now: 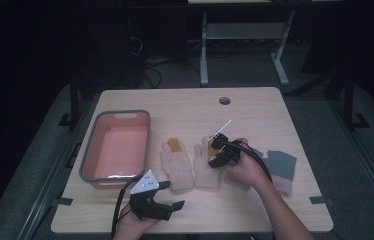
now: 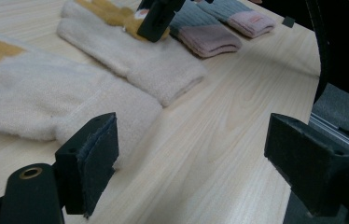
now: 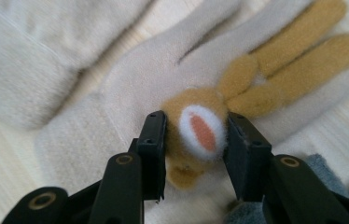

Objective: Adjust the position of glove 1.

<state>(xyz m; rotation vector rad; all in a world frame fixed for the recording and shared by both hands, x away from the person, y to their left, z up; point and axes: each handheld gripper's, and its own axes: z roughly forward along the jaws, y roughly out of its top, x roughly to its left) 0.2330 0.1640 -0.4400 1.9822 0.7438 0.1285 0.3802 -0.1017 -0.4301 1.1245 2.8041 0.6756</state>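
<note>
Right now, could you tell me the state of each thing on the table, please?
Right gripper: jaws clamped on the right cream glove.
Left gripper: open, nothing between its jaws.
Left cream glove: lying flat.
Pink tub: empty.
Grey-pink socks: lying flat.

No text, label, brand, number or sign can be read on anything here. The pink cuff of the grey sock (image 2: 253, 22), far right on the table, carries a small mark, but it is too blurred to read.

Fuzzy knit glove (image 3: 130, 84), matt wood-grain table (image 2: 238, 140), probably smooth plastic basin (image 1: 116, 145).
</note>
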